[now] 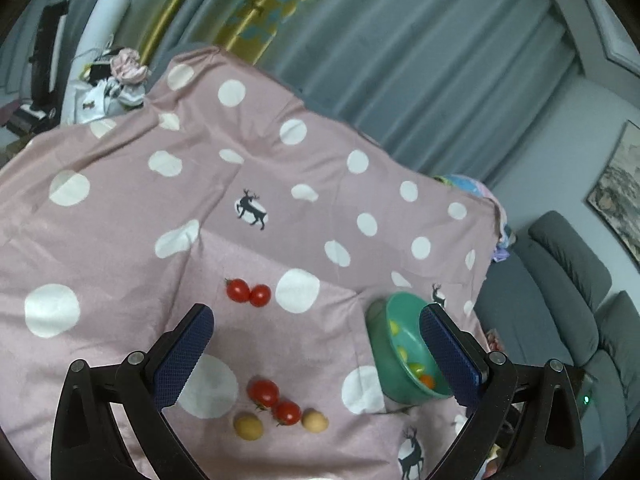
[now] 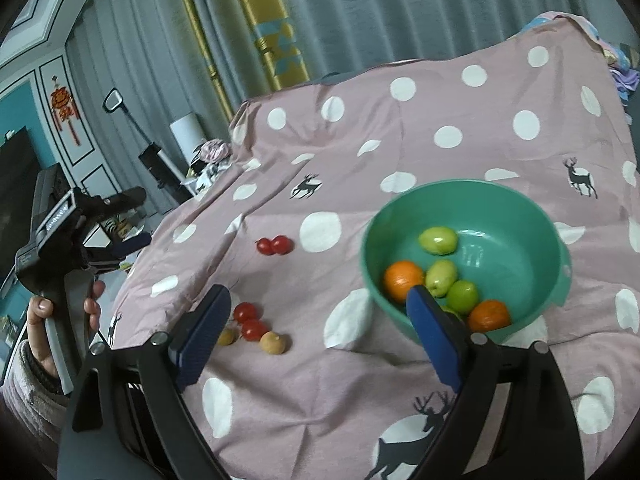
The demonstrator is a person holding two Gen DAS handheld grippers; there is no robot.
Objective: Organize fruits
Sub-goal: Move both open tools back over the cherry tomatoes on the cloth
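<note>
Both the left gripper point(image 1: 316, 356) and right gripper point(image 2: 320, 328) gape wide, empty. Near small red cherry tomatoes point(image 2: 250, 322): soft, slippery, best pinched gently across their middles.

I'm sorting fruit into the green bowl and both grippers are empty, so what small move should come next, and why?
Probably lower the open left hand-held gripper onto the nearest tomato: it lies loose on the cloth just ahead, while the bowl already holds other fruit.

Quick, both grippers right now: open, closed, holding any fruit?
Left gripper: open, holding nothing, above the tomatoes.
Right gripper: open, holding nothing, beside the green bowl.
</note>
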